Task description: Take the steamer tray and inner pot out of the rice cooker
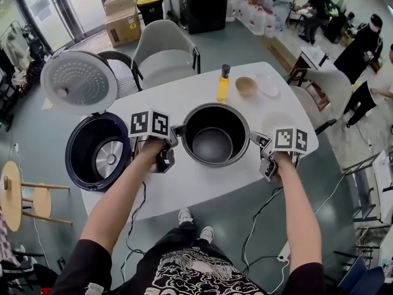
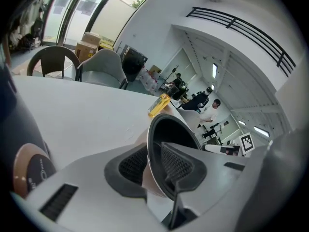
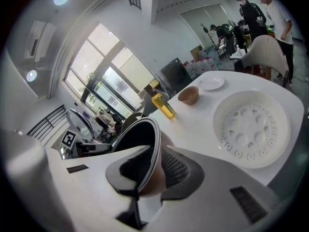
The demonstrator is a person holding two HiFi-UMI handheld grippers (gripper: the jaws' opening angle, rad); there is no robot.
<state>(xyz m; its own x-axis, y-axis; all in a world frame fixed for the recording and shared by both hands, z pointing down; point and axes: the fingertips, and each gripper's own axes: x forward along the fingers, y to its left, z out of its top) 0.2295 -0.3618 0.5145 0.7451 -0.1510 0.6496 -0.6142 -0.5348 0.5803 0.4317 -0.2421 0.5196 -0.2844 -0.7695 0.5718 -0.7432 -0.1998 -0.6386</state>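
The dark inner pot (image 1: 212, 141) stands on the white table (image 1: 184, 189), outside the rice cooker (image 1: 98, 152). My left gripper (image 1: 175, 131) straddles its left rim and my right gripper (image 1: 256, 141) its right rim. In the left gripper view the pot (image 2: 170, 129) has its rim between the pads of my left gripper (image 2: 149, 166), with slight gaps showing. The right gripper view shows the same: the pot (image 3: 140, 139) has its rim inside my right gripper (image 3: 152, 170), not pinched. The white perforated steamer tray (image 3: 253, 129) lies on the table to the right (image 1: 277, 123).
The cooker's lid (image 1: 78, 82) stands open at the table's left end. A yellow bottle (image 1: 223, 83), a small brown bowl (image 1: 246, 86) and a clear dish (image 1: 268, 85) sit behind the pot. Chairs (image 1: 163, 51) stand along the far side. People work in the background.
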